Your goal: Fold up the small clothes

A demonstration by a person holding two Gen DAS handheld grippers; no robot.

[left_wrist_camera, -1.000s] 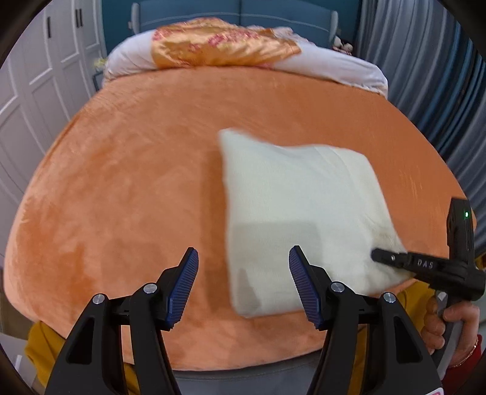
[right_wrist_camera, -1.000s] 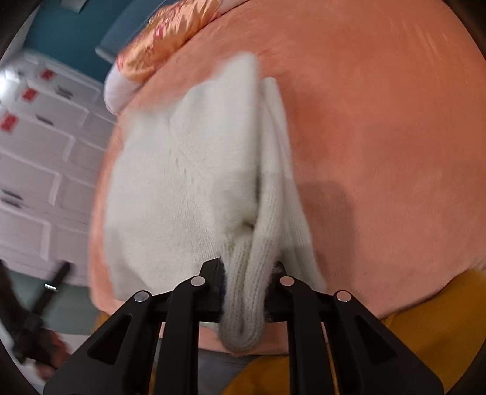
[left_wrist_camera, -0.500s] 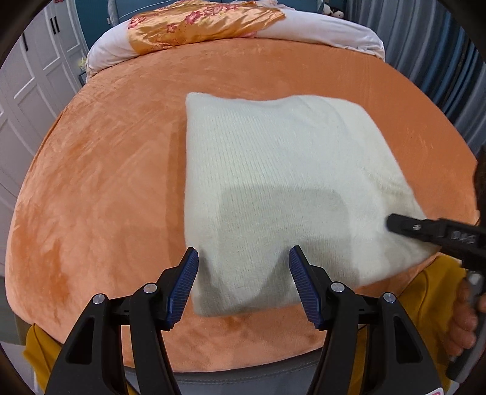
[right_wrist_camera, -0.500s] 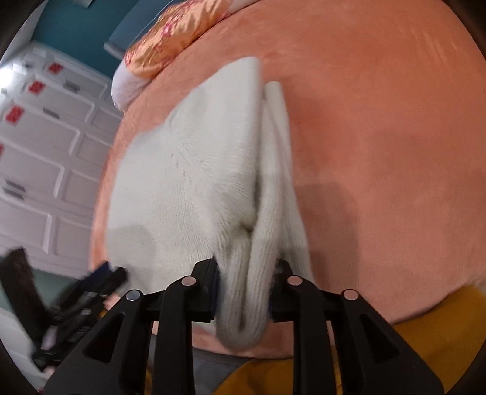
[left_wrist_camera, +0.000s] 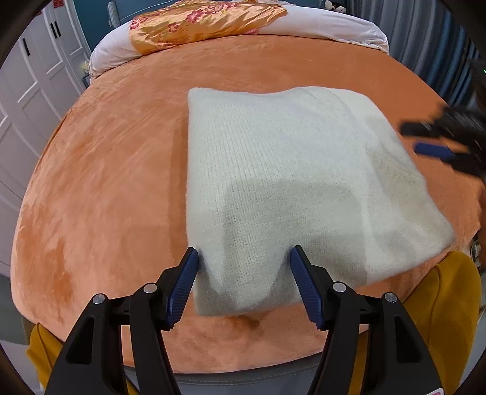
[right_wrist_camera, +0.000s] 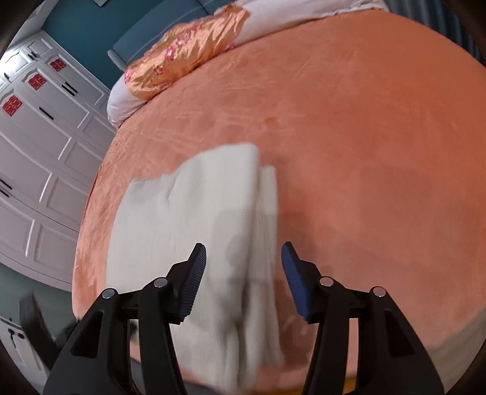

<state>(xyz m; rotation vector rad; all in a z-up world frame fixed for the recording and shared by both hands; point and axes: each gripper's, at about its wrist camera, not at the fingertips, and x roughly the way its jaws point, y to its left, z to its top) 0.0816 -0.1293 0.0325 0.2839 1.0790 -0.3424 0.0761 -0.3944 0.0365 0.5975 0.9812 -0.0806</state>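
A folded cream knitted garment (left_wrist_camera: pixel 291 182) lies flat on the orange bed cover (left_wrist_camera: pixel 106 182), near its front edge. My left gripper (left_wrist_camera: pixel 244 284) is open and empty, its jaws either side of the garment's near left corner, just above it. My right gripper (right_wrist_camera: pixel 243 279) is open and empty, lifted above the garment's (right_wrist_camera: pixel 188 243) right folded edge, where the layers show. The right gripper also shows blurred at the right of the left wrist view (left_wrist_camera: pixel 449 142).
An orange floral pillow (left_wrist_camera: pixel 200 24) and white bedding (left_wrist_camera: pixel 334 27) lie at the head of the bed. White wardrobe doors (right_wrist_camera: pixel 36 152) stand to the left. Grey-blue curtains (left_wrist_camera: pixel 440 45) hang to the right. Yellow clothing (left_wrist_camera: pixel 440 303) shows below the bed's front edge.
My right gripper has opened and let go of the garment's edge, then lifted away. The garment now lies flat. My left gripper has moved closer over its near left corner.
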